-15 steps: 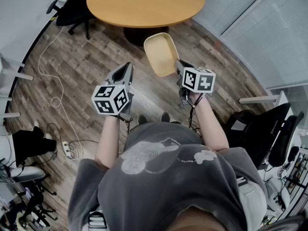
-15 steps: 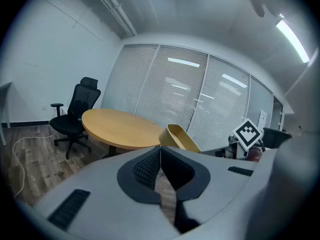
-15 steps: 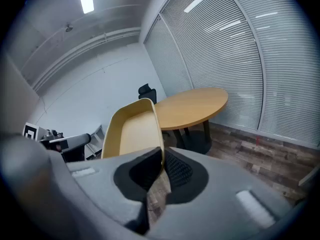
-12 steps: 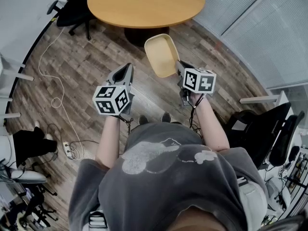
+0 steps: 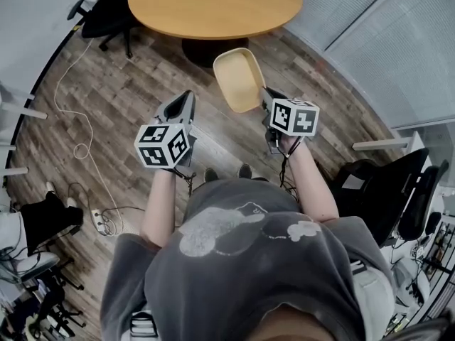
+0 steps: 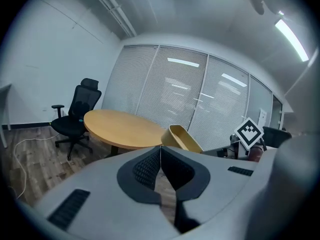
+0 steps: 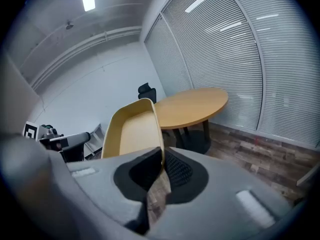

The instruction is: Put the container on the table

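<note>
My right gripper (image 5: 264,99) grips the container (image 5: 238,77) by its rim, short of the table (image 5: 213,6); my left gripper (image 5: 186,101) is clenched empty.

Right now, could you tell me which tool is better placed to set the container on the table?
The right one. The right tool is shut on the rim of the container, holding it just short of the table. The left tool is shut on nothing, off to the side.

An office: round meeting table (image 5: 213,6), black swivel chair (image 6: 76,115), blind-covered glass partitions (image 6: 190,99).
</note>
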Demonstrator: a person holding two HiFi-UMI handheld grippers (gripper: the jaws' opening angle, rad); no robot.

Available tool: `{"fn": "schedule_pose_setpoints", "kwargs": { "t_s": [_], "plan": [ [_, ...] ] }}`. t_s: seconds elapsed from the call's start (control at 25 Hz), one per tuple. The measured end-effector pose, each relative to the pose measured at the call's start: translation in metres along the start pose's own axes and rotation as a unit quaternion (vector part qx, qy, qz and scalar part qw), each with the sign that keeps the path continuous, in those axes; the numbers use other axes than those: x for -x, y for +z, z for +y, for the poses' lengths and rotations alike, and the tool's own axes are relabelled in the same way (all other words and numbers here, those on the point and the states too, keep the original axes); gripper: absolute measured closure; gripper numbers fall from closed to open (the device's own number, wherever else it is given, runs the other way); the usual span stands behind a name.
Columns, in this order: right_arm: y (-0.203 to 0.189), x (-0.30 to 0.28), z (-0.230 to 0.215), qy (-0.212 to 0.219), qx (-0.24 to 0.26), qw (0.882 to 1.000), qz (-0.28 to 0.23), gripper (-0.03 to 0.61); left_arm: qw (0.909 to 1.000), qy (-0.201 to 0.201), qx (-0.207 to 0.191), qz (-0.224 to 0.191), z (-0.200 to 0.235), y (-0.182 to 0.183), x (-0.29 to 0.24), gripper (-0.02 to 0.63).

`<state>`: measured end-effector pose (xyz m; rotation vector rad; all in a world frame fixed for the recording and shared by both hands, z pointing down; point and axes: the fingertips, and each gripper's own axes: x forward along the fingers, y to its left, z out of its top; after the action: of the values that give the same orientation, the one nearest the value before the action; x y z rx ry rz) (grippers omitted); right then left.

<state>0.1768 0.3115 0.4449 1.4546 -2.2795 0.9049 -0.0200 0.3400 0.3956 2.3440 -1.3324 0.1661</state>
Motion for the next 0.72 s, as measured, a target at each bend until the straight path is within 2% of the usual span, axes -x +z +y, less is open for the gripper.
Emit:
{"fn": "schedule_pose_setpoints", "kwargs": {
  "t_s": [0.48,0.72],
  "plan": [
    [-0.004,-0.004,0.019,-0.003,-0.004,1.000,-0.011,0.563,1.0000,0.001,-0.006,-0.007,0.016,-0.002,0.016,0.607],
    [-0.007,-0.022,0.047,0.003,-0.003,1.000,-0.016,0.563,0.9999,0.002,-0.011,-0.004,0.050,-0.005,0.034,0.607]
  ]
}}
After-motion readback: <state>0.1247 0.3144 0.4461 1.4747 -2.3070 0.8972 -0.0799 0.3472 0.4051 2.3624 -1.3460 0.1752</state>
